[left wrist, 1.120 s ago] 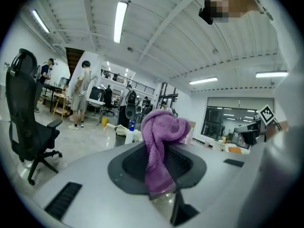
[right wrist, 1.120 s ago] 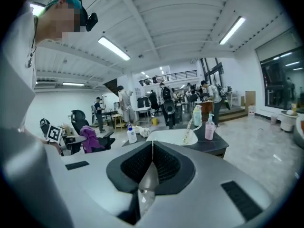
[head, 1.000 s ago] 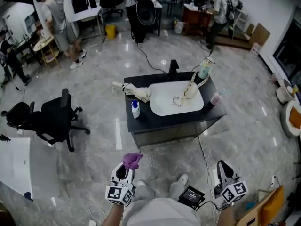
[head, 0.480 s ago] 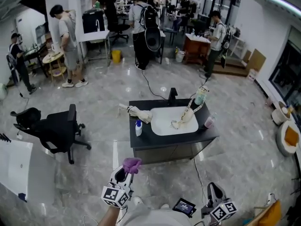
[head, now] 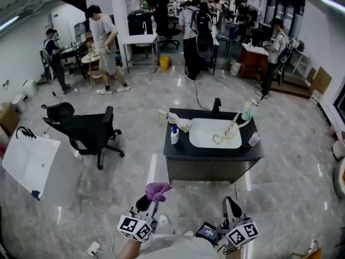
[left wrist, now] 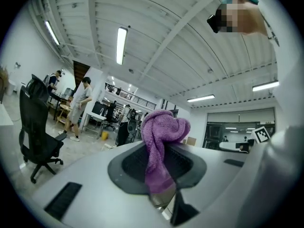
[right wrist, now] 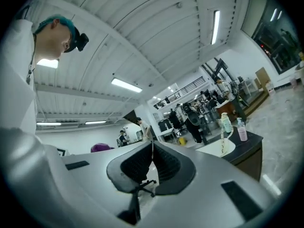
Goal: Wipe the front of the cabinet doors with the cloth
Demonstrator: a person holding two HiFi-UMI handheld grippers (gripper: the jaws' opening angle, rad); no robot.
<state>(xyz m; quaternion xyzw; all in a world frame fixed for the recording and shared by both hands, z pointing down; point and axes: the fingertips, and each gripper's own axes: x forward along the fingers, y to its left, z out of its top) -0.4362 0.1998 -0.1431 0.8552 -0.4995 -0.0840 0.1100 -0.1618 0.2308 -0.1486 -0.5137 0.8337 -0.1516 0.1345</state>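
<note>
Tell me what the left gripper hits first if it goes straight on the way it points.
Probably nothing close: the left gripper, shut on the purple cloth, tilts up into open room; the cabinet seems right of its line, though depth is unclear.

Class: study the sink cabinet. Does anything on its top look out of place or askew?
Yes. A pale crumpled bundle sprawls at the countertop's back left corner, partly overhanging the edge, and a pale strap trails loosely into the white basin.
</note>
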